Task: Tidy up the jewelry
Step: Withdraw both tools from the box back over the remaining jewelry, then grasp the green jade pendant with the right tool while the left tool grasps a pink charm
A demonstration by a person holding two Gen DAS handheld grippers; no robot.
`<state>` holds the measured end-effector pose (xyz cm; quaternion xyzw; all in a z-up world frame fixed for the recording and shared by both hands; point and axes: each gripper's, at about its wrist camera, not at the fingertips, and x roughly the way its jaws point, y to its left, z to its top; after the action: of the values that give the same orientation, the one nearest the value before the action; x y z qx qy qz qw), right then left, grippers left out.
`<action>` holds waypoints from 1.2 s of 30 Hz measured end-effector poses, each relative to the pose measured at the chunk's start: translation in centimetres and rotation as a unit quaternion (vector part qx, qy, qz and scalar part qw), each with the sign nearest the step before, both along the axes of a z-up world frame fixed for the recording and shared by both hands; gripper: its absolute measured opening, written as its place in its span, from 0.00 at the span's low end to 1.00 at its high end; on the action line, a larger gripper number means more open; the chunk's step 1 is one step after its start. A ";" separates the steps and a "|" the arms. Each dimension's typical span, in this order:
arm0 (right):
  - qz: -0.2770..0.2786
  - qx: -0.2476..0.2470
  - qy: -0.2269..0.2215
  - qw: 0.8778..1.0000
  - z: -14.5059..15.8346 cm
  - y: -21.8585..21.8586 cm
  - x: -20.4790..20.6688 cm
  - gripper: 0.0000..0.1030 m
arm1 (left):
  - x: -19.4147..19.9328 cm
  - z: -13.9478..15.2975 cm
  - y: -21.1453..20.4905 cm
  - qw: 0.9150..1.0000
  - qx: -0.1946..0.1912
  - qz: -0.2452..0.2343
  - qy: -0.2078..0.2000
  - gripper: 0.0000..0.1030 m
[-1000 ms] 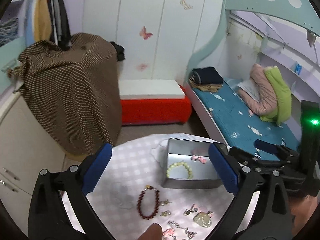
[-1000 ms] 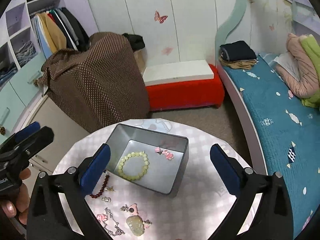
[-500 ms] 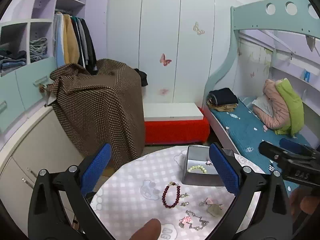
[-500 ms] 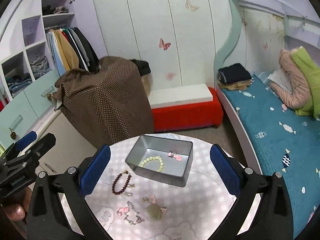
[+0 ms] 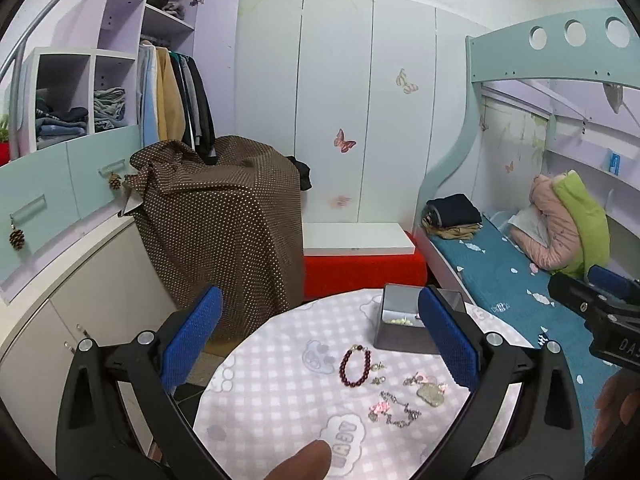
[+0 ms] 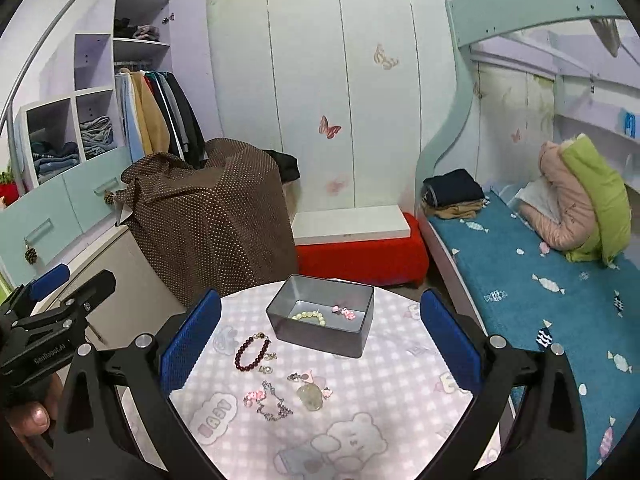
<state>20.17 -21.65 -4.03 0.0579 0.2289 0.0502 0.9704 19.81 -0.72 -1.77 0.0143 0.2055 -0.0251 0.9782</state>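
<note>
Jaws spread wide on both grippers (holding nothing); grey tin (image 6: 320, 322) probably lies long axis left-right.

Left gripper (image 5: 318, 338) jaws spread wide, nothing between the blue pads, right gripper (image 6: 320, 336) jaws equally wide and empty, thumb tip (image 5: 304, 460) below the left jaws

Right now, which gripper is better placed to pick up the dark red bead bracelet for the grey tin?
Left, marginally. Both grippers are open and empty above the table. The dark red bead bracelet lies between the left gripper jaws, while the right gripper is centred on the grey metal tin, with the bracelet towards its left jaw.
</note>
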 end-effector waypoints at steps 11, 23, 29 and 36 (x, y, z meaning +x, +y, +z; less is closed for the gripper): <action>-0.001 -0.015 -0.024 1.000 -0.5 0.9 -3.2 0.93 | -2.7 -1.9 1.5 1.000 -0.003 0.023 -0.001 0.95; -0.014 -0.019 0.019 1.000 -3.8 0.0 -2.3 0.93 | -0.6 -7.1 2.5 0.997 -0.016 0.014 0.069 0.95; -0.006 -0.034 0.060 0.998 -6.7 0.1 -0.6 0.93 | 1.5 -9.6 2.2 0.995 -0.012 0.006 0.098 0.95; 0.017 -0.046 0.127 0.991 -11.3 0.4 1.8 0.93 | 3.3 -12.6 1.4 0.991 -0.004 -0.006 0.136 0.95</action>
<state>21.92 -21.25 -15.29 0.0157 0.3529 0.0481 0.9343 23.15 0.66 -14.36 0.0085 0.3363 -0.0337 0.9411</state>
